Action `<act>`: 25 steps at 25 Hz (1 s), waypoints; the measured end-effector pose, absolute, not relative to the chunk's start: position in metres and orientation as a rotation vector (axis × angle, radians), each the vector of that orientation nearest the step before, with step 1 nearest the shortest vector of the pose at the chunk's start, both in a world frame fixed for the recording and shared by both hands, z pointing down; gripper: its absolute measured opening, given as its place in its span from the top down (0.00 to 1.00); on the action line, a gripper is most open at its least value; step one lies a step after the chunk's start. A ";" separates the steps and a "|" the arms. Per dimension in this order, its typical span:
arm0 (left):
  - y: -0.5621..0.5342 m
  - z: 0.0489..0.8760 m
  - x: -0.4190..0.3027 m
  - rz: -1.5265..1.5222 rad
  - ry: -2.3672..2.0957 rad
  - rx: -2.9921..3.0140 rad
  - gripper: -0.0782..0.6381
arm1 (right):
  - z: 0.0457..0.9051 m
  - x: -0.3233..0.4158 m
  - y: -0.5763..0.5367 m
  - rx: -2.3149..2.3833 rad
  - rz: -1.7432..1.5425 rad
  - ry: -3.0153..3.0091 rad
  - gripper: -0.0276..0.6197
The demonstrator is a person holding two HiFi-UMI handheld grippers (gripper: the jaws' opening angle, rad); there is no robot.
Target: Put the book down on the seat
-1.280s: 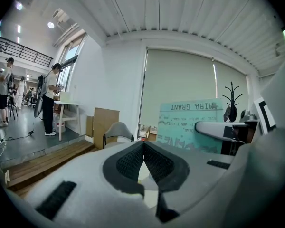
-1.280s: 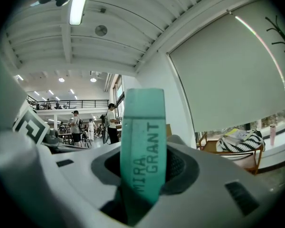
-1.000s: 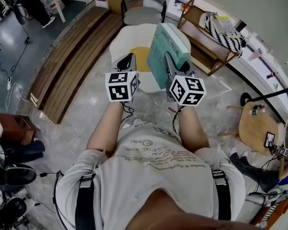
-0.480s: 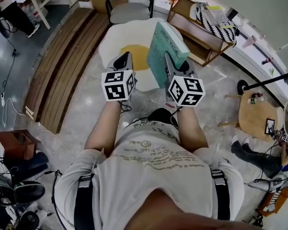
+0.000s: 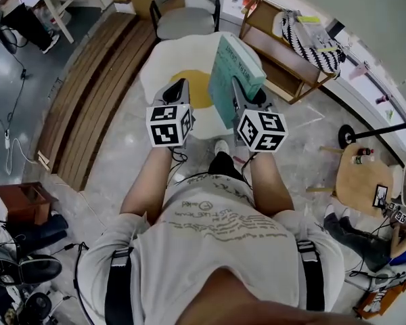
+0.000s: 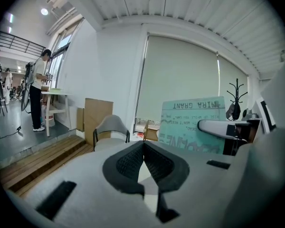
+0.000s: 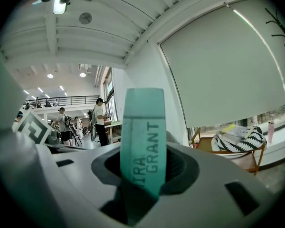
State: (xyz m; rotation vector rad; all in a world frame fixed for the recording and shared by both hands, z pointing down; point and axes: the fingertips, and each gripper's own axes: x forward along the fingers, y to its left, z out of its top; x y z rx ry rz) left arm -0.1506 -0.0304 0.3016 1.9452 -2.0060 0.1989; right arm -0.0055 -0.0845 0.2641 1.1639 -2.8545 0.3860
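Note:
A teal book stands upright on edge, spine toward me, with my right gripper shut on its lower part. The right gripper view has the spine clamped between the pads. My left gripper hangs beside the book on the left, its pads meeting at the tip with nothing between them. The seat, a grey chair with a dark frame, stands ahead beyond the rug. In the left gripper view the chair lies ahead and the book to the right.
An egg-shaped rug lies under the grippers. Wooden planks lie on the floor at the left. A low wooden shelf carries a striped bag at the right. A round wooden side table stands at the far right. People stand far off at the left.
Both grippers have moved forward over the rug toward the chair, a little lower, the book carried along. The grip on the book is unchanged.

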 end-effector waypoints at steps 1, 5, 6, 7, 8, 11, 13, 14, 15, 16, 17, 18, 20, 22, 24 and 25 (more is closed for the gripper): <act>-0.039 0.301 -0.152 0.201 -2.011 1.940 0.86 | 0.263 -0.007 -0.095 1.157 0.386 -2.858 0.70; -0.064 0.304 -0.157 0.190 -2.027 1.906 0.86 | 0.265 -0.010 -0.132 1.140 0.378 -2.853 0.70; -0.068 0.308 -0.158 0.192 -2.026 1.894 0.86 | 0.267 -0.011 -0.138 1.135 0.382 -2.851 0.70; -0.073 0.313 -0.159 0.195 -2.023 1.882 0.86 | 0.269 -0.011 -0.145 1.132 0.388 -2.848 0.70; -0.078 0.318 -0.160 0.198 -2.018 1.871 0.86 | 0.273 -0.012 -0.151 1.128 0.396 -2.843 0.70; -0.091 0.333 -0.162 0.213 -1.995 1.843 0.86 | 0.287 -0.016 -0.165 1.110 0.424 -2.816 0.70; -0.101 0.342 -0.163 0.222 -1.978 1.829 0.86 | 0.297 -0.019 -0.174 1.099 0.444 -2.797 0.70; -0.107 0.345 -0.163 0.226 -1.971 1.825 0.86 | 0.301 -0.020 -0.179 1.095 0.450 -2.791 0.70; -0.114 0.348 -0.164 0.230 -1.966 1.821 0.86 | 0.304 -0.020 -0.185 1.092 0.454 -2.787 0.70; -0.121 0.349 -0.164 0.234 -1.963 1.819 0.86 | 0.306 -0.020 -0.192 1.091 0.457 -2.784 0.70; -0.128 0.350 -0.163 0.240 -1.962 1.817 0.86 | 0.308 -0.020 -0.200 1.090 0.460 -2.783 0.70; -0.135 0.351 -0.163 0.245 -1.963 1.815 0.86 | 0.309 -0.019 -0.208 1.090 0.464 -2.784 0.70; -0.147 0.349 -0.160 0.258 -1.971 1.815 0.86 | 0.308 -0.016 -0.226 1.092 0.468 -2.792 0.70; -0.160 0.344 -0.158 0.270 -1.987 1.816 0.86 | 0.301 -0.015 -0.244 1.093 0.467 -2.810 0.70; -0.172 0.337 -0.160 0.276 -2.011 1.810 0.86 | 0.294 -0.018 -0.261 1.082 0.464 -2.835 0.70; -0.178 0.333 -0.162 0.275 -2.024 1.806 0.86 | 0.290 -0.020 -0.268 1.072 0.461 -2.849 0.70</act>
